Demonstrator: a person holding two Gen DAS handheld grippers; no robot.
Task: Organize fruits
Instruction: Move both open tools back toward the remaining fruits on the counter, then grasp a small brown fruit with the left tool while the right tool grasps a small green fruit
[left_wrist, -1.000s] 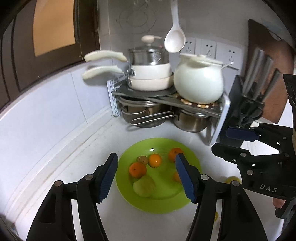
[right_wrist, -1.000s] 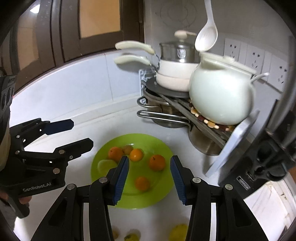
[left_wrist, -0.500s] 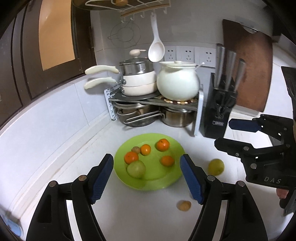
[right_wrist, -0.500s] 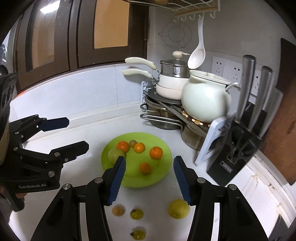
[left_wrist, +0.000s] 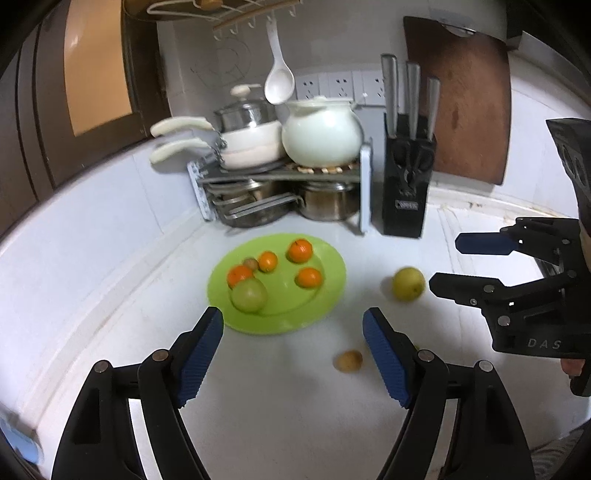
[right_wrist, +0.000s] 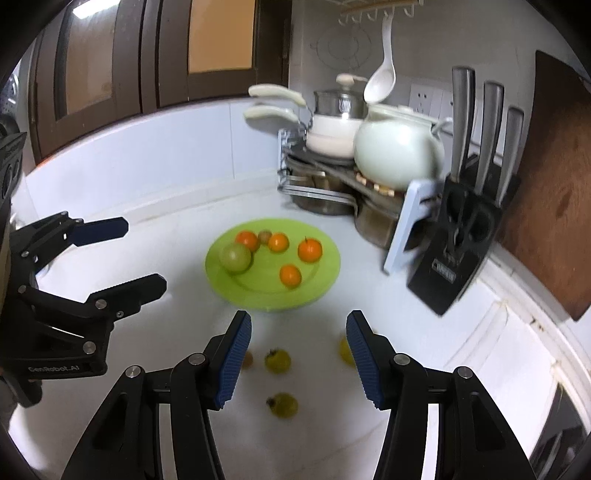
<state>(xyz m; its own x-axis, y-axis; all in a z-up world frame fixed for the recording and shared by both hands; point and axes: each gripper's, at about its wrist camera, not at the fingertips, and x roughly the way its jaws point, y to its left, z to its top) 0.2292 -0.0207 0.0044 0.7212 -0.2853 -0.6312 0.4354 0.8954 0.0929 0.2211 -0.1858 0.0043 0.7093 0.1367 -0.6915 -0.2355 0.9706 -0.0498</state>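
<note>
A green plate (left_wrist: 325, 295) (right_wrist: 321, 273) on the white counter holds several oranges (left_wrist: 300, 250), a green round fruit (left_wrist: 249, 295) (right_wrist: 235, 257) and a small brown one (left_wrist: 251, 263). Loose on the counter lie a yellow-green fruit (left_wrist: 408, 283), a small brown fruit (left_wrist: 348, 360) and two small yellow-green fruits (right_wrist: 277, 360) (right_wrist: 282, 405). My left gripper (left_wrist: 291, 317) (right_wrist: 142, 254) hovers short of the plate, its jaws opening with nothing between them. My right gripper (right_wrist: 298, 319) (left_wrist: 447, 265) is open and empty above the loose fruits, its fingers partly hiding two of them.
A metal rack (left_wrist: 280, 177) with white pots and steel pans stands in the corner behind the plate. Right of it are a black knife block (left_wrist: 406, 192) (right_wrist: 458, 243) and a wooden cutting board (left_wrist: 465, 110). A white ladle (left_wrist: 279, 85) hangs above.
Both grippers have drawn back from the plate, which now looks farther off. The loose fruits on the counter have come into view. Both pairs of jaws stand wider, the left most.
</note>
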